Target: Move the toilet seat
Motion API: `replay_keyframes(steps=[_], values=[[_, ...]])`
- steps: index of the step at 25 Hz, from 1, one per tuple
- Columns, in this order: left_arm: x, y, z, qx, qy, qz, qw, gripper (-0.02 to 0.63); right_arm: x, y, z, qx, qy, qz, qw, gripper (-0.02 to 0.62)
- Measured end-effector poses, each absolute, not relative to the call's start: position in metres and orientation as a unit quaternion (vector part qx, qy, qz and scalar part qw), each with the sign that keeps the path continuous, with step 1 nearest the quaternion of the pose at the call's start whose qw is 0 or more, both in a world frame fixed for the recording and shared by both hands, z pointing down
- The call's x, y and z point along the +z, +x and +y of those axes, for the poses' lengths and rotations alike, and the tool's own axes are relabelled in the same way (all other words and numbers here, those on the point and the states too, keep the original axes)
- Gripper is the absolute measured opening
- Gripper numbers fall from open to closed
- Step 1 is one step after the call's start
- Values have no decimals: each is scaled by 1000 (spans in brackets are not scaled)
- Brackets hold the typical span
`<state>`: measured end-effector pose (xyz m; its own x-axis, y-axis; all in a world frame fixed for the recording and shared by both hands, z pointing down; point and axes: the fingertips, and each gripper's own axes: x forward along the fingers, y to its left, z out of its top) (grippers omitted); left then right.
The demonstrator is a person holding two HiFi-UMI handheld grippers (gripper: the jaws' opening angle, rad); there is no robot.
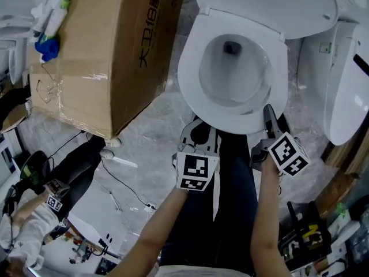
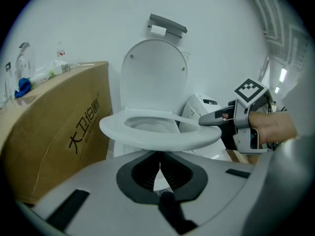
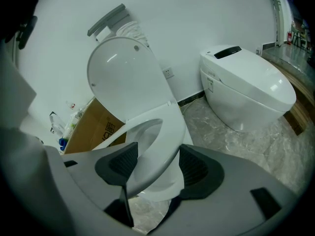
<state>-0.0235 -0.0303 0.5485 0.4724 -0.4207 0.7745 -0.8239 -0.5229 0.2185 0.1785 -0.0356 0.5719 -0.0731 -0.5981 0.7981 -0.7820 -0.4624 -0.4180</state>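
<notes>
The white toilet seat (image 1: 191, 77) stands tilted up off the bowl, and the lid (image 1: 265, 4) leans back against the wall. My right gripper (image 1: 269, 113) is shut on the seat's front right rim. In the right gripper view the seat (image 3: 157, 146) fills the gap between the dark pads of that gripper (image 3: 158, 165). My left gripper (image 1: 199, 124) is shut, with its tips just under the seat's front edge. In the left gripper view its pads (image 2: 160, 168) meet with nothing between them. The seat (image 2: 162, 134) hangs right above them and the right gripper (image 2: 211, 119) clamps the rim.
A big cardboard box (image 1: 109, 51) stands close to the toilet's left. A second white toilet (image 1: 340, 79) is on the right. Cables (image 1: 124, 183) run over the marble floor. Another person (image 1: 29, 212) is at lower left, tools (image 1: 311, 235) at lower right.
</notes>
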Motion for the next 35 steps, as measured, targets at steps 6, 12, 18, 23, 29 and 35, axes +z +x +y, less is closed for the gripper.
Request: replay_keyframes(steps=[6,12,18,23,29,35], values=[[531,-22,-41,311,805,-413,292,15,558,180,-42,522,686,-501,75,275],[520,-17,-52,292,801,-428,299,15,549,184,-49,517,702,-487,55,278],[509,-15,-61,278,799,-441,299,15,537,191,-55,500,723,-475,49,284],[500,-11,-68,269,804,-445,289,15,525,195,-58,480,735,-476,58,285],[486,-7,-78,254,807,-451,282,15,502,192,-63,437,740,-504,87,282],[479,-3,-86,251,809,-455,274,15,486,184,-63,404,744,-521,108,210]])
